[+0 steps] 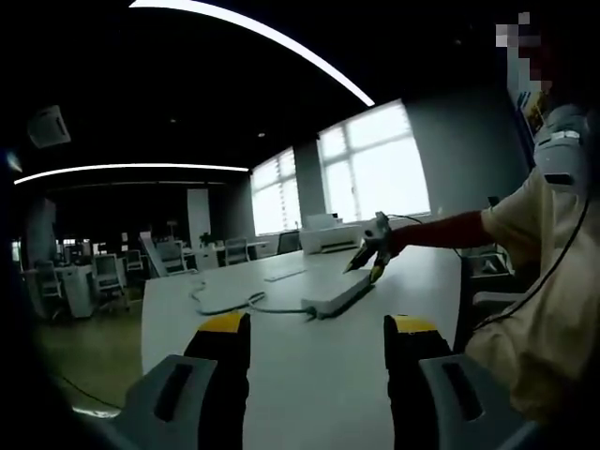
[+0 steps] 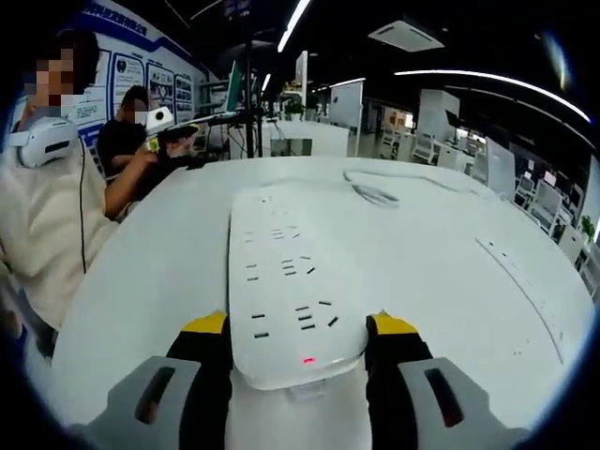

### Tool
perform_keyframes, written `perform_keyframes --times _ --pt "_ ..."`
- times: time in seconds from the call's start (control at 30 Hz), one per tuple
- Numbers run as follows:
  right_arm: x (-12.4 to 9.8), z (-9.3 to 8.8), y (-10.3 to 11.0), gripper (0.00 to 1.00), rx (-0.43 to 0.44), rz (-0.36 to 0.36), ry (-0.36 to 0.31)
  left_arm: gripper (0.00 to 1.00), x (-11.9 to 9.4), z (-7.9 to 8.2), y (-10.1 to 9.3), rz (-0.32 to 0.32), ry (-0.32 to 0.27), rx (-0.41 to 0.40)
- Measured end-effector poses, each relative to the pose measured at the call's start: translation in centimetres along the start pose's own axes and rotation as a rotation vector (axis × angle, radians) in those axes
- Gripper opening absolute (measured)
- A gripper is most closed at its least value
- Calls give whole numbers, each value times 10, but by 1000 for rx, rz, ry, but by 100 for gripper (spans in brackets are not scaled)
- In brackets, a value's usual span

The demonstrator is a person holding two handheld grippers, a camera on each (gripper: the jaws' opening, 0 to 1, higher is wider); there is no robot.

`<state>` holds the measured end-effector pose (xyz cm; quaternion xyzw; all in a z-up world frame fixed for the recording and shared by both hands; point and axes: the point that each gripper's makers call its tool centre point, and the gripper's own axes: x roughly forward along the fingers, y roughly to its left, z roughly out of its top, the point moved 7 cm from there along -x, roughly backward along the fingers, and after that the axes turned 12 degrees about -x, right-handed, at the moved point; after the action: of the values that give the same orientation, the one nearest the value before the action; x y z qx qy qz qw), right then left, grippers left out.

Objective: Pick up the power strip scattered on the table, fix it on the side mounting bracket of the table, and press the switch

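In the right gripper view, the right gripper (image 2: 298, 339) stands with its yellow-tipped jaws spread, one on each side of the near end of the power strip (image 2: 289, 291), and I cannot tell whether they touch its edges or only flank it. The strip lies flat on the white table (image 2: 450, 281), sockets up, and a small red light glows on the end between the jaws. Its long axis runs straight away from the tool toward 12 o'clock, so the jaws line up across its width, which looks right for closing on the short end and lifting. At the strip's far end its cord (image 2: 375, 192) curls off toward 1 o'clock. A second, slimmer strip (image 2: 520, 277) lies well apart at 3 o'clock. In the left gripper view, the left gripper (image 1: 317, 328) is open and holds nothing, hanging above the near part of the table. From it the power strip (image 1: 339, 292) lies ahead at 12 o'clock, with the right gripper (image 1: 367, 261) reaching down at its farther end. So the right hand is plainly the nearer one, and the left sits well back
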<state>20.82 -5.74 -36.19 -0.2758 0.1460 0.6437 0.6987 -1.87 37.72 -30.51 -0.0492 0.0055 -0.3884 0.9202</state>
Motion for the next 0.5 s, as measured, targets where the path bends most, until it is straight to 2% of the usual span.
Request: perform_keyframes --times 0.27,0.5 --pt "-1 1 3 51 27 -15 30 61 3 -1 -2 -8 5 0" --pt "-2 0 11 50 49 -62 -4 61 4 0 -4 -13 2 2"
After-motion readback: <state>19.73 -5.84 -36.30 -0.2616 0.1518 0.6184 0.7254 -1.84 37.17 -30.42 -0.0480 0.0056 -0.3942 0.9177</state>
